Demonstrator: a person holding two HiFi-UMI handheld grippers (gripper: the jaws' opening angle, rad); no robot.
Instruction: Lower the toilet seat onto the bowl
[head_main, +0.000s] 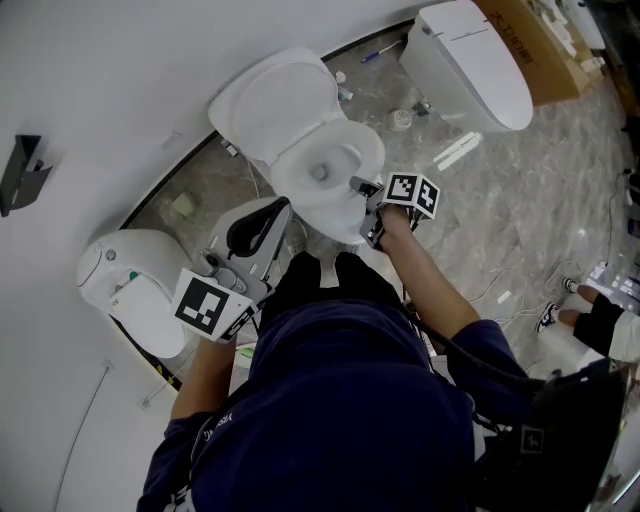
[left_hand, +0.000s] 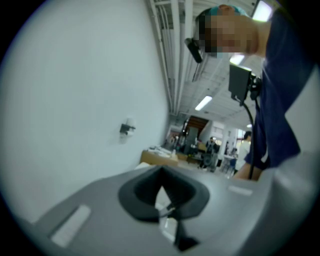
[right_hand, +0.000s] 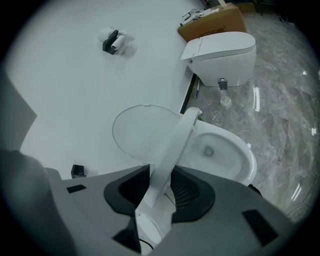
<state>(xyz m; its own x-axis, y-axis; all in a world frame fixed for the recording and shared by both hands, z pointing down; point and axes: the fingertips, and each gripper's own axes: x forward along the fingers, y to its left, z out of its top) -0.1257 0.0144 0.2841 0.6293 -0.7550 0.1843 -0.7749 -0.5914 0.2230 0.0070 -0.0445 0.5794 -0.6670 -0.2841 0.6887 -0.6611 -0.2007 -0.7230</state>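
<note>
The toilet seat (right_hand: 172, 145) is white and glossy. In the right gripper view it shows almost edge-on as a slim, slightly curved band, raised off the bowl (right_hand: 235, 157) and leaning between it and the lid (right_hand: 140, 132). The lid is a broad white oval standing up against the wall (right_hand: 60, 75). The bowl below lies open, with its smooth white inside and the drain at the bottom in plain sight. The right tongs (right_hand: 160, 182) pinch the seat's front edge, a ribbed dark pad pressed to each face of it. In the head view these tongs (head_main: 375, 210) sit at the near right side of the toilet, with their marker cube (head_main: 413, 192) just behind them. The left tongs (head_main: 285, 208) hang beside the toilet's near left side, pressed together at the tips and holding nothing. Their own view shows only the wall and a far room past the closed tips (left_hand: 161, 180). The toilet stands on a grey marble-patterned floor (head_main: 500, 200), its back to the pale wall. A second white toilet (head_main: 470, 60) with its lid shut stands further along that wall, beside a cardboard box (head_main: 545, 45), and a small round white thing (head_main: 402, 118) lies on the floor between the two toilets. A third toilet (head_main: 130, 285) sits on the other side, near the left marker cube (head_main: 210, 305). A black bracket (right_hand: 111, 41) is fixed to the wall above the lid.
</note>
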